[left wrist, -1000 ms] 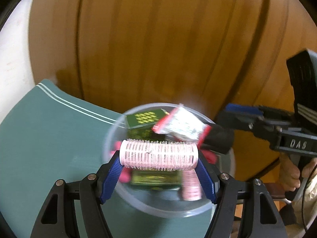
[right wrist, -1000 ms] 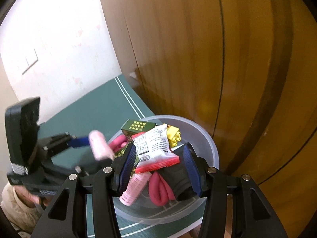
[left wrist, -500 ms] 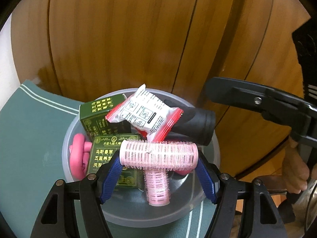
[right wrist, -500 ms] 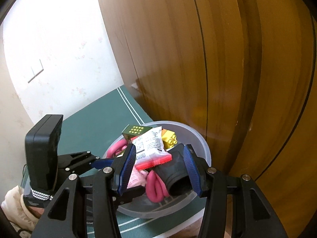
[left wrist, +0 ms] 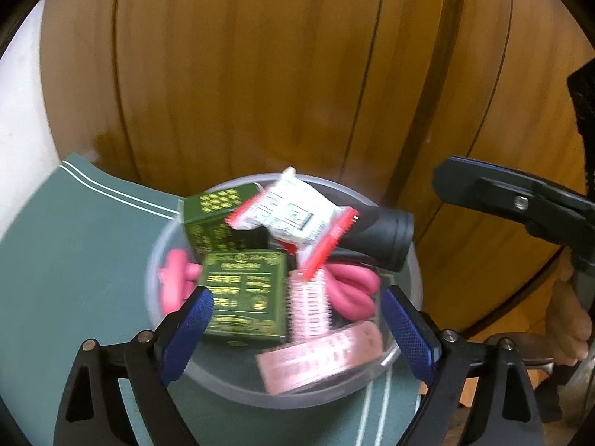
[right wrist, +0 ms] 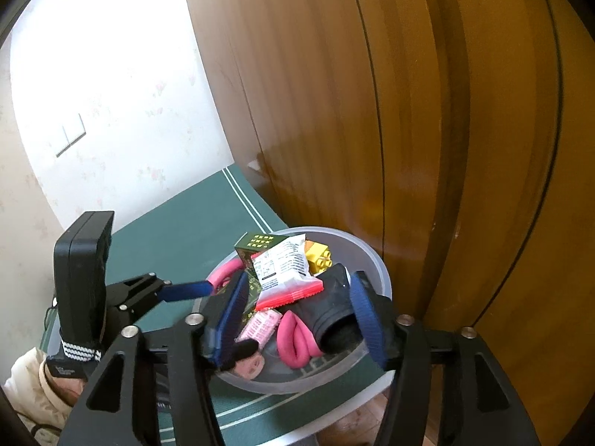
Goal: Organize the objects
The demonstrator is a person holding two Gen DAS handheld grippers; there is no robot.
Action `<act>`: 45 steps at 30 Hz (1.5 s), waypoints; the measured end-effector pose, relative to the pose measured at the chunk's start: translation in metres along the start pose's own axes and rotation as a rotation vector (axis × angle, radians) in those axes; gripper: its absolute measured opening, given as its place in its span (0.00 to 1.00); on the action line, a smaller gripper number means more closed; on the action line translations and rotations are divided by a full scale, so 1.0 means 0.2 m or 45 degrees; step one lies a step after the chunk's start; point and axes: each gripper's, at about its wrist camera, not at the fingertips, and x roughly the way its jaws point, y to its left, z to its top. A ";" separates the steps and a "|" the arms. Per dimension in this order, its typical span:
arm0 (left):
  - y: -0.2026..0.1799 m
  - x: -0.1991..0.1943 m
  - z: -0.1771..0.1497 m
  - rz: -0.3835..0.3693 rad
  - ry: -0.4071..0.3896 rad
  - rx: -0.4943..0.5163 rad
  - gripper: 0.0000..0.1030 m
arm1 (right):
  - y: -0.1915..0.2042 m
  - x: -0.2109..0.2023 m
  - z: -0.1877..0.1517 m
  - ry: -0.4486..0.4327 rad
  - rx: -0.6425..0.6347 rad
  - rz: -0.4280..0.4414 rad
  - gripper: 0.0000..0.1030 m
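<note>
Left wrist view: a clear round bowl [left wrist: 156, 260] sits on a green mat [left wrist: 74, 245], against a brown wooden cabinet [left wrist: 260, 74]. The left gripper [left wrist: 297, 319] hangs over the near rim of the bowl with its blue-padded jaws spread wide and nothing between them. Inside the bowl, at the near rim, a pink hair roller [left wrist: 319, 360] lies blurred on its side. A second roller [left wrist: 308, 304] lies just behind it, near the middle. Left of that roller sits a green box [left wrist: 241, 297] with gold print, and another green box [left wrist: 219, 219] stands at the bowl's far left. A white and red snack packet [left wrist: 293, 219] rests on top of the pile, with a black tube [left wrist: 375, 238] at the bowl's right side. Pink curled rods [left wrist: 353, 290] lie below the tube, and more pink shows at the bowl's left edge.

Right wrist view: the right gripper [right wrist: 297, 319] hovers over the same bowl [right wrist: 375, 264], its jaws also wide apart and holding nothing. A yellow toy brick [right wrist: 319, 256] sits at the far side of the bowl, behind the packet [right wrist: 282, 267].
</note>
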 end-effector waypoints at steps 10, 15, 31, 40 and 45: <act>0.10 -0.13 0.03 0.231 -0.103 -0.056 1.00 | 0.04 -0.08 -0.02 0.000 -0.004 -0.016 0.73; 0.15 -0.14 0.05 0.320 -0.128 -0.099 1.00 | 0.04 -0.10 -0.05 0.040 0.020 -0.040 0.83; 0.04 -0.25 0.03 0.506 -0.163 -0.086 1.00 | 0.14 -0.09 -0.17 0.106 -0.082 -0.239 0.93; 0.02 -0.22 -0.01 0.456 -0.107 -0.080 1.00 | 0.15 -0.05 -0.21 0.144 -0.115 -0.294 0.93; -0.01 -0.19 -0.02 0.446 -0.087 -0.054 1.00 | 0.14 -0.02 -0.24 0.164 -0.108 -0.296 0.93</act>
